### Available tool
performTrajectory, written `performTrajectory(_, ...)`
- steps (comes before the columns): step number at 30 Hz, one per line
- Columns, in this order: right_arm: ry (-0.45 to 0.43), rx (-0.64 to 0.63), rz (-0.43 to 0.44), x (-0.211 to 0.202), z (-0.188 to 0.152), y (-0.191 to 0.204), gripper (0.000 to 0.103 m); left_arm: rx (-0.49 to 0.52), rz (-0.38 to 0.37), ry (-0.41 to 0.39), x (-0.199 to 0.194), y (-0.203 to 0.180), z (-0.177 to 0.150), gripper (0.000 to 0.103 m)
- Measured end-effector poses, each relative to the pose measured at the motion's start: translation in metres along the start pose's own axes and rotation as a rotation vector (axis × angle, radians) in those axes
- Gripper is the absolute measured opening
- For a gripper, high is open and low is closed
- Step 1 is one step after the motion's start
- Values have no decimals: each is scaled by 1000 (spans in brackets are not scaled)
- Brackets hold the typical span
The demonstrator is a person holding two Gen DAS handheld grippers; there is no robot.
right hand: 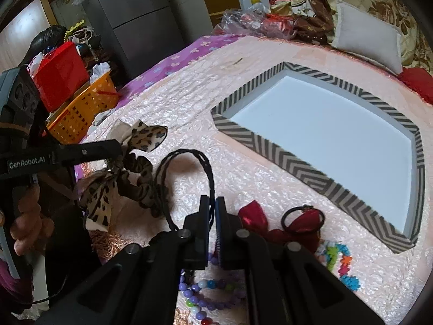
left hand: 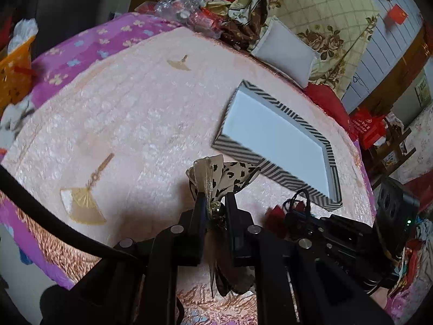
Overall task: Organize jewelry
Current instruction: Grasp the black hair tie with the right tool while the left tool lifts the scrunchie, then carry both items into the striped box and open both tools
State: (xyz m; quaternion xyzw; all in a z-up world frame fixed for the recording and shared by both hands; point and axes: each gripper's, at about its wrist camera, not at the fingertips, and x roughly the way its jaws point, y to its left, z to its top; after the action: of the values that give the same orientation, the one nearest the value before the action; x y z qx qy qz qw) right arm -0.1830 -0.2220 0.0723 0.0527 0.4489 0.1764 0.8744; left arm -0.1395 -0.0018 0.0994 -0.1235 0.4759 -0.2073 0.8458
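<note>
Leopard-print bow scrunchie [left hand: 216,181] is being clamped by the left hand-held gripper [left hand: 215,203], lifted above the pink bedspread [left hand: 130,113]. Black braided hair loop [right hand: 186,173] is being pinched by the right hand-held gripper [right hand: 212,203]. Striped tray [right hand: 270,149] is lying just beside, 2 fan-shaped pieces [left hand: 84,200] well apart.

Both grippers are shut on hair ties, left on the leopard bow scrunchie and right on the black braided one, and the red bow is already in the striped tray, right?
Not quite: the red bow still lies on the pink blanket outside the striped tray, as the right wrist view shows. The rest holds: left gripper shut on the leopard bow scrunchie, right gripper shut on the black braided hair tie.
</note>
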Motion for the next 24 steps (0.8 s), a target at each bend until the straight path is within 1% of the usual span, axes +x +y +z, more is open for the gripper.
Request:
performTrajectory(3,-10,11,-19,-5,6,-8,4,33,-8,-21,-3,-13,11,0)
performTrajectory(7,-32,31,-63,-10,22,-22,4,88,-9,-57,-4,-37,34,0)
performTrajectory(9,-37,47,-92,-11,34,-33,4,117,-12,-74,1,-51,51,0)
performTrajectory(11,-38,62,-125,-9,45,-43,4,133,-25,-73,10,-62,66,0)
performTrajectory(13,-32,85,-142,-6,54,-55,4,146,-17,-68,24,-72,80,0)
performTrajectory(15,-17,115,-161,1,62,-70,4,158,-4,-53,43,-79,94,0)
performTrajectory(16,-5,129,-175,6,66,-77,4,156,-17,-38,53,-81,99,0)
performTrajectory(18,16,146,-196,16,71,-89,4,140,-105,11,79,-85,111,0)
performTrajectory(19,28,159,-207,21,74,-95,4,132,-121,23,87,-85,113,0)
performTrajectory(20,43,173,-220,27,76,-101,4,122,-136,50,103,-84,117,0)
performTrajectory(21,60,185,-231,34,77,-106,4,120,-135,63,110,-84,117,0)
performTrajectory(22,78,196,-241,41,79,-110,4,117,-116,81,123,-81,118,0)
performTrajectory(24,114,203,-262,54,81,-115,4,118,-72,99,137,-75,117,0)
